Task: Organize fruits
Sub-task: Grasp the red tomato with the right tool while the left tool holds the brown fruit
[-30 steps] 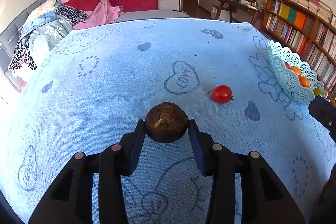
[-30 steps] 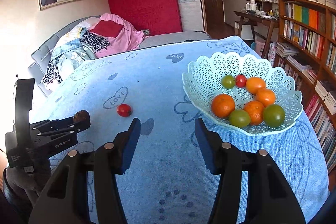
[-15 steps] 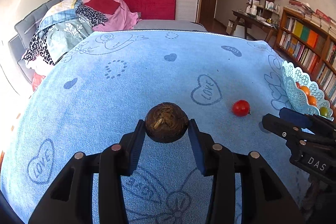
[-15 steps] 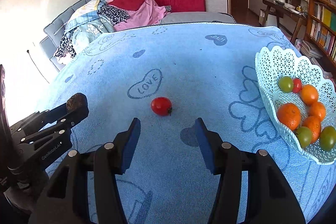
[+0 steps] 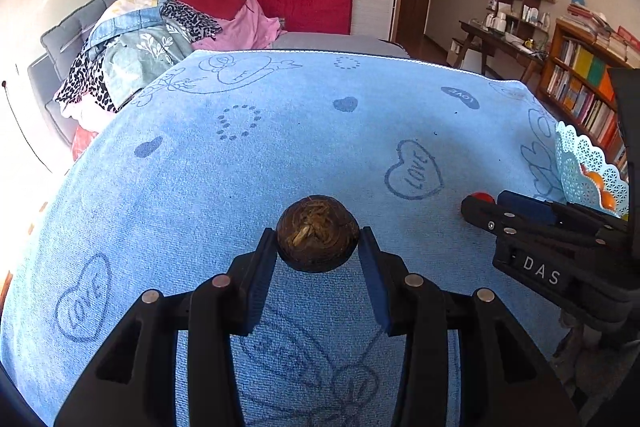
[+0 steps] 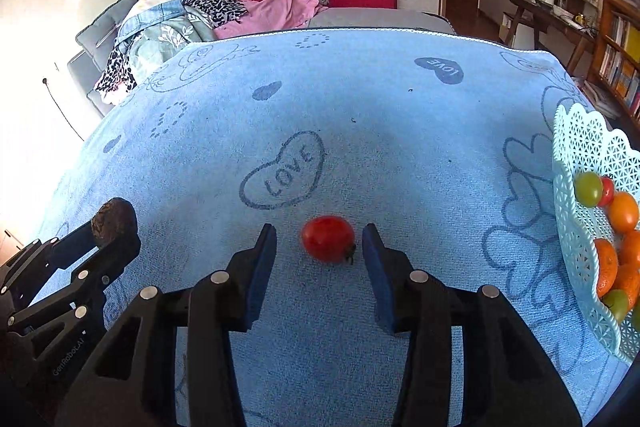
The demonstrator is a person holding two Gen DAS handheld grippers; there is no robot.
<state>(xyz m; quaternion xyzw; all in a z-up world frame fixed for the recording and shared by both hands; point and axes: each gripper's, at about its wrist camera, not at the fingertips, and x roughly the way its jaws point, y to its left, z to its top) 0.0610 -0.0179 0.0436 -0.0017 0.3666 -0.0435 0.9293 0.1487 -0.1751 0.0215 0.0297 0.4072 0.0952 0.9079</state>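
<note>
Left claw (image 5: pixel 318 243): pressed onto a dark brown round fruit (image 5: pixel 318 233), one blue pad on each side of it. The fruit sits at the fingertips, above the blue towel (image 5: pixel 280 147) that covers the table.

Right claw (image 6: pixel 319 247): spread. A red tomato (image 6: pixel 328 239) lies on the towel between its two fingers (image 6: pixel 260 267), nearer the right one; a gap shows on the left side, and contact on the right side cannot be confirmed.

In the right wrist view the left claw (image 6: pixel 114 227) appears well to the left of the right claw, brown fruit (image 6: pixel 112 217) held at its tip. In the left wrist view the right claw (image 5: pixel 492 207) lies to the right, with only a sliver of the tomato (image 5: pixel 479 195) visible behind its tip.

White lattice basket (image 6: pixel 576 227): stands on the towel to the right of the right claw, well apart from the tomato. It contains oranges (image 6: pixel 622 211), green fruits (image 6: pixel 588 189) and a small red one (image 6: pixel 608 191).

Beyond the far edge of the towel: a sofa with heaped clothes (image 6: pixel 200 11).
</note>
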